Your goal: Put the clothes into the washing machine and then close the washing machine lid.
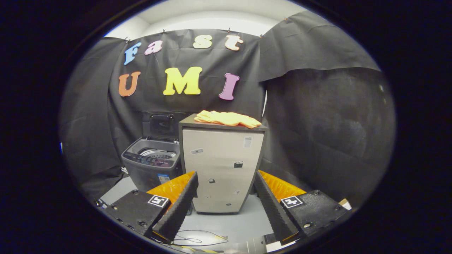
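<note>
With the claw [226, 208] spread wide and holding nothing, well short of the folded orange clothes [227, 119] lying on top of the pale cabinet [222, 165], I'd bring it in high over the pile and pinch the whole stack before swinging to the open washing machine [152, 162] beside the cabinet.

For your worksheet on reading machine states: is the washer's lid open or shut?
Open. The lid stands upright behind the washer, and the drum shows. The gripper is open, far short of it.
</note>
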The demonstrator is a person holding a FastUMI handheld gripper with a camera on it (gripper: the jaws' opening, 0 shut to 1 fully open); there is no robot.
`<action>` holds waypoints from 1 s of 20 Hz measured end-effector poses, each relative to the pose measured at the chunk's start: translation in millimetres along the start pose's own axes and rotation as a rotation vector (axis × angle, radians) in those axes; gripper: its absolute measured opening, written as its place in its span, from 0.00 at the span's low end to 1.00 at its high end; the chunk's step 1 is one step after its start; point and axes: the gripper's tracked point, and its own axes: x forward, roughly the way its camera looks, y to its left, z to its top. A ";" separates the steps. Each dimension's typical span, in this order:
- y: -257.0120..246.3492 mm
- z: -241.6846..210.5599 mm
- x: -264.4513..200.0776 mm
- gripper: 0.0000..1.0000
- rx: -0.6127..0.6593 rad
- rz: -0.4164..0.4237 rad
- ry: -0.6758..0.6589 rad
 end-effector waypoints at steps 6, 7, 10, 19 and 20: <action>2.2 21.4 20.4 1.00 0.006 -0.009 0.020; 0.5 29.4 26.3 1.00 0.005 -0.008 0.019; -8.4 58.4 49.6 1.00 0.014 -0.011 0.018; -44.0 203.0 164.8 1.00 0.070 -0.014 -0.059; -45.7 217.0 180.4 1.00 0.053 -0.012 -0.064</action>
